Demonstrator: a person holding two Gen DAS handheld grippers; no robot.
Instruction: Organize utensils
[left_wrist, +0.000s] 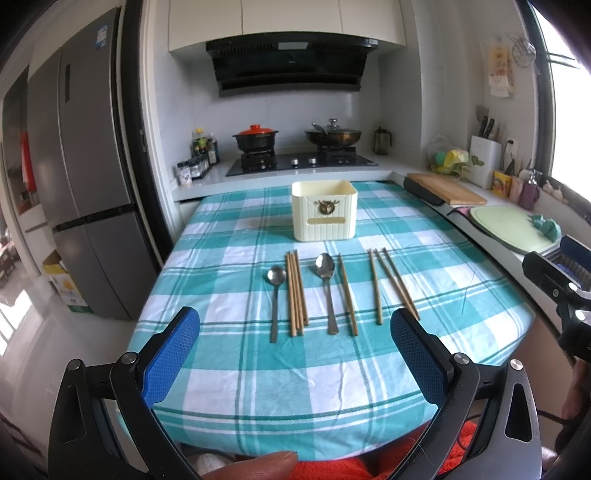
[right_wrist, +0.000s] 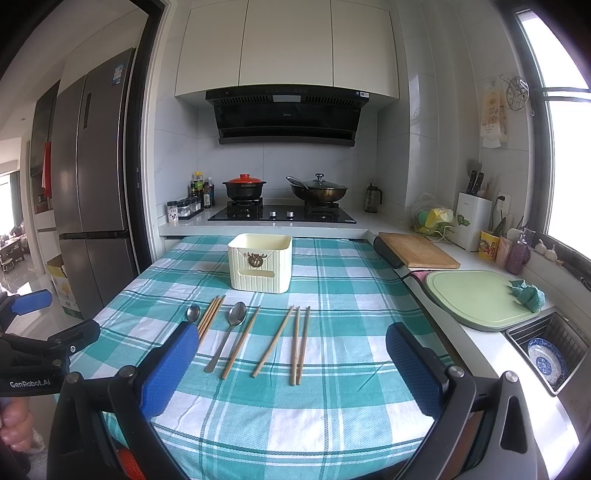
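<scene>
A cream ribbed utensil box (left_wrist: 324, 210) stands open-topped on the teal checked tablecloth (left_wrist: 258, 369); it also shows in the right wrist view (right_wrist: 260, 263). In front of it lie two metal spoons (left_wrist: 275, 295) (left_wrist: 327, 280), a bundle of wooden chopsticks (left_wrist: 295, 291), a single chopstick (left_wrist: 348, 295) and three more chopsticks (left_wrist: 391, 284). The same row shows in the right wrist view: a spoon (right_wrist: 229, 332) and chopsticks (right_wrist: 299, 343). My left gripper (left_wrist: 295, 354) is open and empty, above the table's near edge. My right gripper (right_wrist: 291, 369) is open and empty, near the three right chopsticks.
Behind the table is a stove (left_wrist: 301, 162) with a red-lidded pot (left_wrist: 255, 137) and a wok (left_wrist: 332, 136). On the right counter lie a wooden board (right_wrist: 417, 249), a green board (right_wrist: 476, 299) and a sink rack with a bowl (right_wrist: 546, 354). A fridge (left_wrist: 85, 166) stands left.
</scene>
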